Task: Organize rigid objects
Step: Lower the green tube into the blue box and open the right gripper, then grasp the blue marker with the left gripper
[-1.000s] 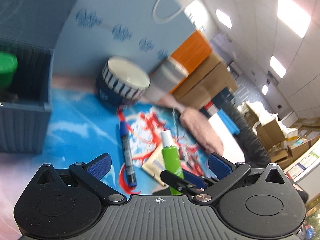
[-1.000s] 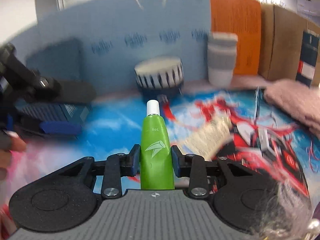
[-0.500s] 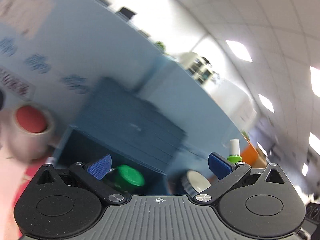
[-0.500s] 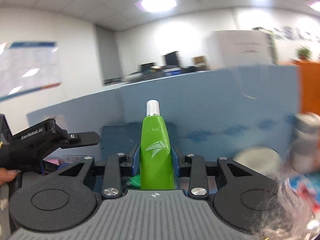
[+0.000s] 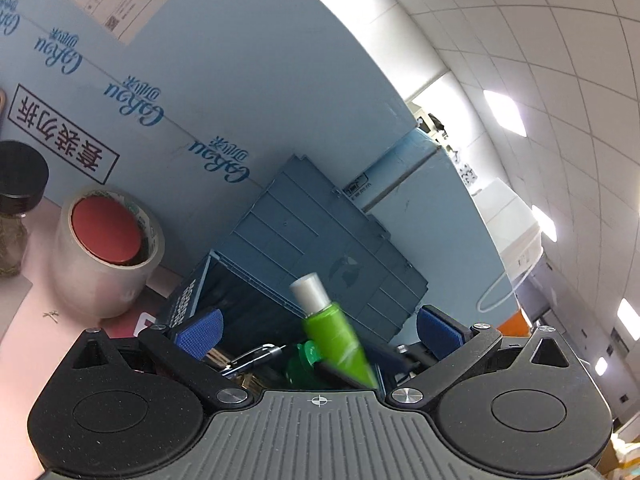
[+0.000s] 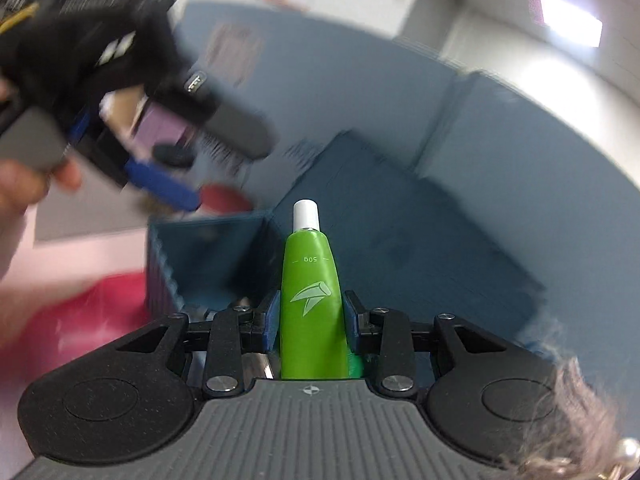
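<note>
Two tongs in view, both over the same dark blue bin [image 5: 320, 240]. Right tongs [image 6: 309, 320] pinch a green tube [image 6: 310, 300] with a white cap, blue pads pressed on its sides, cap pointing away from the camera toward the bin's far wall. Tube sits above the open bin [image 6: 208, 248], not inside yet as far as the right wrist view shows. Left wrist view: left tongs [image 5: 318, 326] spread wide, nothing between the pads touching them; the green tube [image 5: 334, 332] crosses the gap tilted, cap up-left, apart from both blue pads. Below it inside the bin: a green-lidded item [image 5: 304, 364] and a pen-like metal thing [image 5: 256, 354], partly hidden. Bin lid stands open against a light blue printed board [image 5: 180, 80]. Left of the bin on the pink surface [image 5: 24, 340]: a roll of clear tape [image 5: 106, 252] with a red core, and further left a jar with black lid [image 5: 18, 184]. Right wrist view shows the left tongs [image 6: 160, 184] blurred at upper left, held by a hand [image 6: 24, 188]. Grey fuzzy material [image 6: 580, 420] at lower right corner, unclear what.
</note>
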Demonstrator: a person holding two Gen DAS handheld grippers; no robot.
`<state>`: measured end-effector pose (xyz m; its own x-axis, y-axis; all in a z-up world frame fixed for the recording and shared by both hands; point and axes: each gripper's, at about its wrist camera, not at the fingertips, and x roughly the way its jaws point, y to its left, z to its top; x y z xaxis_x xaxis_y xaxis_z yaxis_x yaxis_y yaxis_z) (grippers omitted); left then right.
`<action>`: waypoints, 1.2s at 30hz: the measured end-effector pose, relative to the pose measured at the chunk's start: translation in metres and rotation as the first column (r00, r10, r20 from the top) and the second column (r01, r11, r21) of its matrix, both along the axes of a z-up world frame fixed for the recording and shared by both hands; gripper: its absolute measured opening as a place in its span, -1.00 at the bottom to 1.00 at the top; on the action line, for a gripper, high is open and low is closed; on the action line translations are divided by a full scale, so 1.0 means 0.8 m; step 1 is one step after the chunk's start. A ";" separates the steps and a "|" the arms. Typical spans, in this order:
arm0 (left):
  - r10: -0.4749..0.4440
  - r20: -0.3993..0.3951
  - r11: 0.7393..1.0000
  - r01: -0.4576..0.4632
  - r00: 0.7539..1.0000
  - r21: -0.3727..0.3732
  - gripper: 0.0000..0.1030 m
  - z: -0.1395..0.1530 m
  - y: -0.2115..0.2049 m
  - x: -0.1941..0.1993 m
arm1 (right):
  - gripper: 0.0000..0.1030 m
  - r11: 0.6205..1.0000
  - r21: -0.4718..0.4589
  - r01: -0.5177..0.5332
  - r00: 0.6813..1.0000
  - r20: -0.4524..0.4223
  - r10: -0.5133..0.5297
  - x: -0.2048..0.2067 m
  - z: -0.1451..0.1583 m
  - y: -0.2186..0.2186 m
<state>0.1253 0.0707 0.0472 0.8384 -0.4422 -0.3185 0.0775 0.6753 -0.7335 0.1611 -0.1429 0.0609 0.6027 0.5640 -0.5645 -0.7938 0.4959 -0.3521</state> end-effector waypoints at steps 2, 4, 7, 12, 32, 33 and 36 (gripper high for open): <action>-0.005 -0.007 1.000 0.005 1.000 0.004 1.00 -0.001 -0.001 0.001 | -0.41 0.998 -0.046 -0.033 0.999 -0.043 0.031 0.002 -0.001 0.007; -0.007 -0.012 1.000 0.007 1.000 0.009 1.00 -0.001 -0.003 0.003 | -0.41 0.997 -0.073 -0.026 0.994 -0.104 0.019 0.014 -0.001 0.012; -0.025 -0.023 1.000 0.025 0.999 -0.001 1.00 -0.005 -0.005 0.007 | -0.41 0.997 -0.071 -0.017 0.985 -0.172 0.005 0.028 -0.004 0.011; -0.036 -0.029 0.999 0.036 0.999 0.005 1.00 -0.007 -0.009 0.009 | -0.42 1.000 -0.022 0.000 0.969 -0.247 -0.006 0.036 0.004 0.004; -0.065 0.021 0.995 0.064 0.998 0.078 1.00 0.007 -0.040 0.002 | 0.53 0.871 0.390 0.299 0.953 -0.160 -0.256 -0.043 0.030 -0.081; -0.058 0.028 0.995 0.056 0.998 0.077 1.00 0.008 -0.043 0.001 | 0.54 0.856 0.409 0.315 0.949 -0.158 -0.273 -0.050 0.029 -0.089; -0.033 0.069 0.996 0.027 0.997 0.084 1.00 0.014 -0.052 -0.005 | 0.72 0.800 0.472 0.370 0.929 -0.177 -0.325 -0.065 0.025 -0.112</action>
<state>0.1214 0.0292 0.0586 0.8466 -0.4423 -0.2961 0.1482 0.7302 -0.6670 0.1091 -0.2325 0.0811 0.7752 0.5397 -0.3283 -0.5497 0.8324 0.0704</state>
